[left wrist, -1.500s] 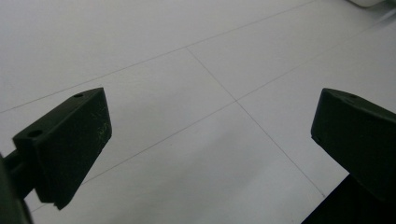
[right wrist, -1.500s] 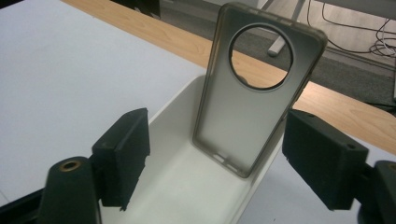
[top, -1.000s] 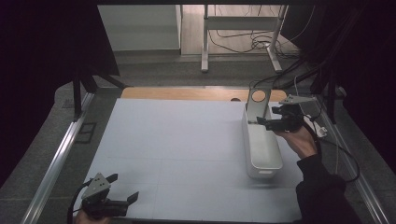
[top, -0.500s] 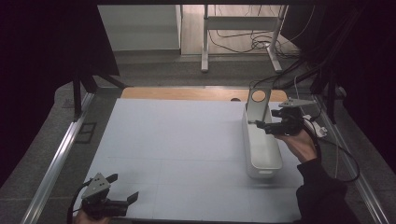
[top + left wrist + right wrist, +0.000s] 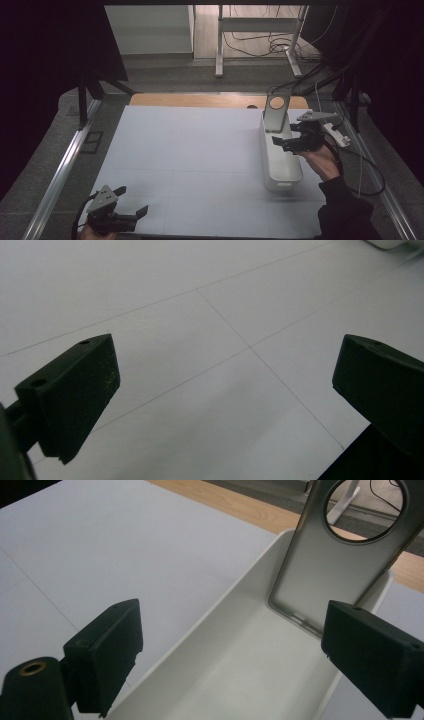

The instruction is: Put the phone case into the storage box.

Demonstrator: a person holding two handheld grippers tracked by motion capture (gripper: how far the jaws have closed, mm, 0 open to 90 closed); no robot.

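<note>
Our right gripper [image 5: 286, 144], its jaws just spread apart and empty, hangs over the tray [image 5: 280, 172]; the plate [image 5: 330, 575] leans just ahead, at the far end.

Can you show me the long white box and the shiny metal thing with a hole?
Long white plastic tray [image 5: 280, 172], high view, bare floor inside.
Grey metal plate with round hole [image 5: 320, 580], right gripper view, flat face below hole.

brushed metal stand [image 5: 320, 575], glossy plastic tray [image 5: 240, 675]
</note>
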